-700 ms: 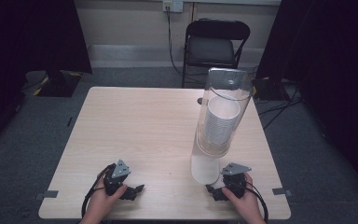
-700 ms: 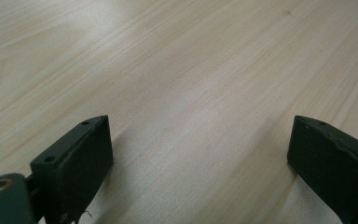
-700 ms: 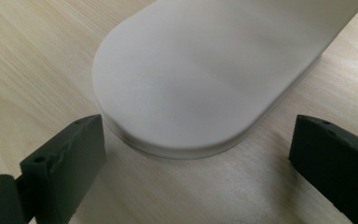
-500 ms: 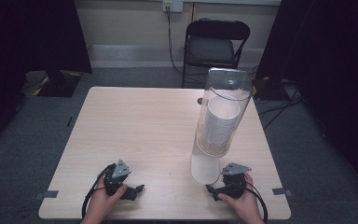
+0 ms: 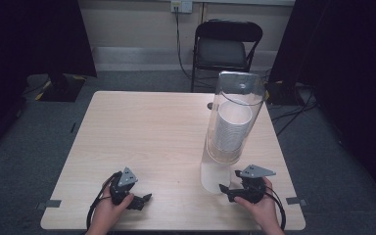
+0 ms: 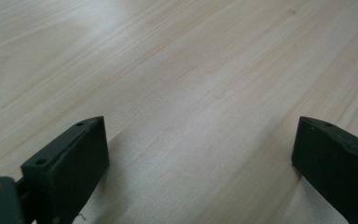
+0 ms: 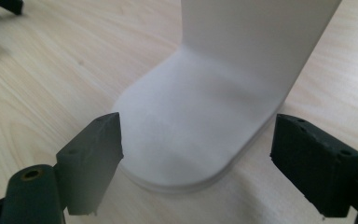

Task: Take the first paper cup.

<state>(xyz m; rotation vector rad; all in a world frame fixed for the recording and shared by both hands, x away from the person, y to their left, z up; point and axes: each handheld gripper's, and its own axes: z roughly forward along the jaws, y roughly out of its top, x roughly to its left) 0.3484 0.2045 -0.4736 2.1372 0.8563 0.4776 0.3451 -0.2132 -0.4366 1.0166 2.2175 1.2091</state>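
A tall clear plastic cylinder on a white stand [image 5: 227, 132], a cup dispenser, stands upright on the pale wooden table [image 5: 147, 132], its long axis vertical and its open top up. Inside the dispenser sits a nested stack of white paper cups [image 5: 231, 128] with their mouths facing up. The dispenser stands in the right half of the table, nearer the person's edge than the far one.

Just right of the dispenser's white foot, the right gripper [image 5: 227, 189] lies low over the table in the person's hand, pointing at that foot. In the right gripper view its jaws are spread wide, one to each side of the rounded white base [image 7: 186, 140], not touching it and holding nothing. Well left of the dispenser, the left gripper [image 5: 144, 199] rests at the near edge, its jaws also wide apart over bare wood with nothing between them.

The right gripper view cuts off the dispenser above its stand. How many cups are stacked is hard to make out through the glare.
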